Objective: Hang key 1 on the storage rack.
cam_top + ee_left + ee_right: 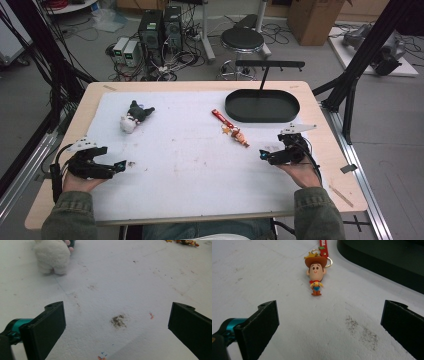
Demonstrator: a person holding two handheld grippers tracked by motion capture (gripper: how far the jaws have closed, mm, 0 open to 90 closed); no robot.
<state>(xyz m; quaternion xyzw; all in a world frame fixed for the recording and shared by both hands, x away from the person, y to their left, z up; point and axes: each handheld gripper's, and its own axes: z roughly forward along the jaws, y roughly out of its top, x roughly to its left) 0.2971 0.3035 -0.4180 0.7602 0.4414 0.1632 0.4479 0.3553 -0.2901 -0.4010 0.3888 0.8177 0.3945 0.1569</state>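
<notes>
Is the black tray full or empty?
Empty: the black tray shows only its bare floor; the cowboy keychain lies outside it on the white mat.

The high view looks forward and down over the whole table [320, 165]. Each gripper view sits low, close to the mat; the right one faces the cowboy keychain [315, 271] just before the black tray [382, 262], both also visible from above.

So on my desk [320, 165] the white foam mat [190, 170] covers most of the top. The small white-and-dark plush toy [134, 116] sits far left. The cowboy figure keychain with red strap [233, 129] lies right of centre, just in front of the black oval tray [262, 105] at the far right.
</notes>
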